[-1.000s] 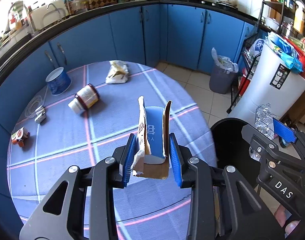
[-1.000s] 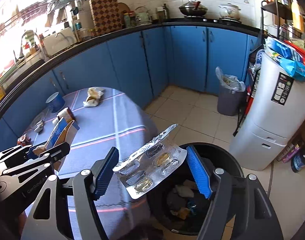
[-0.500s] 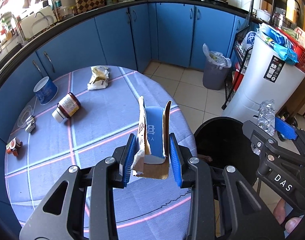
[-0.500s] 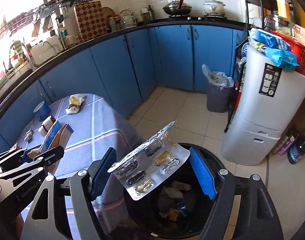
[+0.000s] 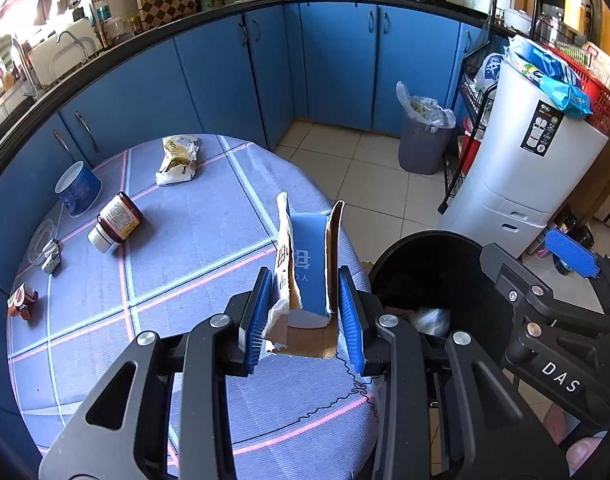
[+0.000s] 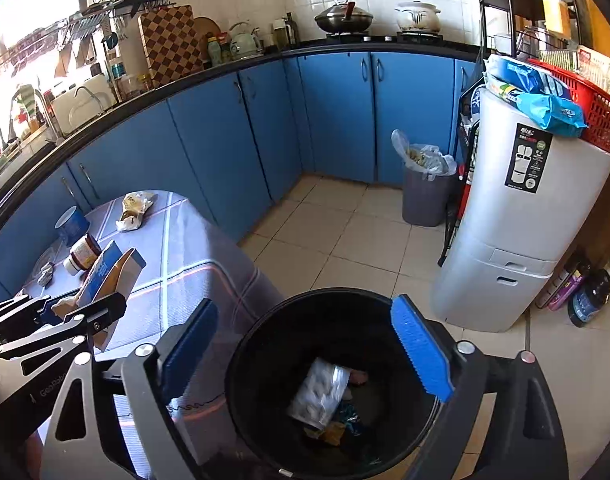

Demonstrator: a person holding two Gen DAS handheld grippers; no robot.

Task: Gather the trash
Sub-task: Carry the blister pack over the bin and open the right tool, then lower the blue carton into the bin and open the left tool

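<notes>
My left gripper (image 5: 301, 316) is shut on a torn blue and brown carton (image 5: 307, 270), held over the table's right edge; the carton (image 6: 107, 276) shows at the left of the right wrist view too. My right gripper (image 6: 305, 346) hangs over the black trash bin (image 6: 265, 328), its jaws opening with nothing between them. A silver blister pack (image 6: 319, 394) lies inside the bin on other trash. The bin (image 5: 429, 252) stands on the floor beside the table. On the blue checked tablecloth (image 5: 193, 224) lie a brown jar (image 5: 115, 222), a crumpled wrapper (image 5: 177, 160), a blue cup (image 5: 77, 188) and small scraps (image 5: 23, 300).
Blue cabinets (image 6: 337, 116) curve round the far side. A grey bin with a plastic liner (image 6: 423, 184) stands in the corner. A white appliance (image 6: 517, 220) with packets and a red basket on top is right of the black bin. Tiled floor (image 6: 337, 236) lies between them.
The right gripper's jaws spread wider and the blister pack dropped from between them into the black bin. Both grippers shifted toward the bin; the left kept its hold on the carton.
</notes>
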